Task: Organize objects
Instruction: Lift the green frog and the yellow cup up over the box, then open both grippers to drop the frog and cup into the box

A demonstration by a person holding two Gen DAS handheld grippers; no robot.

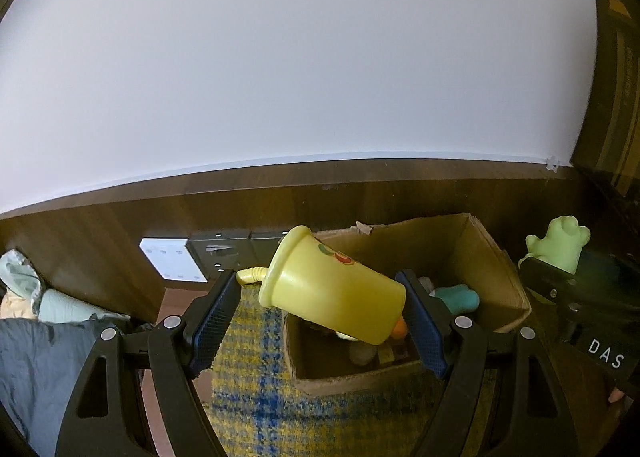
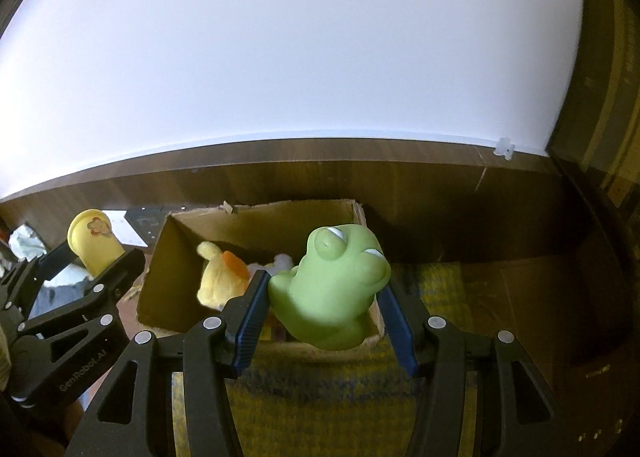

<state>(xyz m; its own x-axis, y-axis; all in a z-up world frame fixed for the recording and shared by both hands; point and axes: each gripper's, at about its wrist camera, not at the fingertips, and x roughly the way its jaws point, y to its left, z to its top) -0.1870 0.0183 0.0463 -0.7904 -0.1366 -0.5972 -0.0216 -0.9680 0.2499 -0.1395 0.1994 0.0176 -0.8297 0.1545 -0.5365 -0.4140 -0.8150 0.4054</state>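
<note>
Left wrist view: the left tool (image 1: pixel 320 315) grips a yellow cup (image 1: pixel 334 289) between its blue pads, holding it tilted with the rimmed lid end up and to the left and the base against the right-hand pad. A yellow straw (image 1: pixel 250 275) pokes out of the lid side. The cup hangs above the near left corner of an open cardboard box (image 1: pixel 476 253), which stands on a yellow and blue checked cloth (image 1: pixel 256 377). Inside the box lie a teal toy (image 1: pixel 458 297) and some small things under the cup that are too hidden to name. At the right edge the right tool (image 1: pixel 560 269) shows from the side, carrying a green frog toy (image 1: pixel 560 243). Behind the box runs a dark wooden panel (image 1: pixel 120 225) below a white wall (image 1: pixel 300 57), with a white plate (image 1: pixel 172 259) and black plates on it.

Right wrist view: the right tool (image 2: pixel 326 311) is closed narrow on the green frog toy (image 2: pixel 332 289), its pads pressing the body from both sides while the head with its bulging eyes rises above them. The frog is held over the near edge of the cardboard box (image 2: pixel 256 221). A yellow plush duck (image 2: pixel 218 277) with an orange beak lies in the box beside something white. At the left the left tool (image 2: pixel 86 261) holds the yellow cup (image 2: pixel 96 241), lid toward the camera, a flower print on it.
</note>
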